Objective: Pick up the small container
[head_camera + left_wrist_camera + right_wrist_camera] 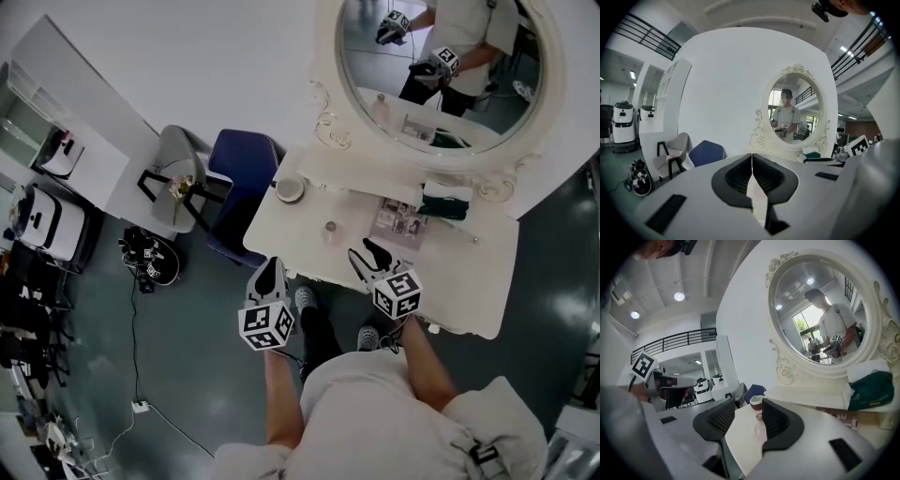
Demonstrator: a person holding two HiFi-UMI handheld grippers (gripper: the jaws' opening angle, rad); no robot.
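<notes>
Head view steeply overhead, gripper views share mirror (pixel 792 112)

Clear run there for the right tool (pixel 368 255): its jaws stood apart just over the front of the desk (pixel 469 272), and only bare white top lay between them and the small container (pixel 330 231). Behind that, near the left corner, a cup (pixel 290 189) crowded the far side. To the container's right a flat printed card (pixel 397 221) lay low, a green bundle (pixel 444 208) sat beyond it, and the mirror (pixel 441 66) walled off the back. The left tool (pixel 269 274), jaws together, hung off the desk's left front edge, with a blue chair (pixel 246 173) close by that end.
</notes>
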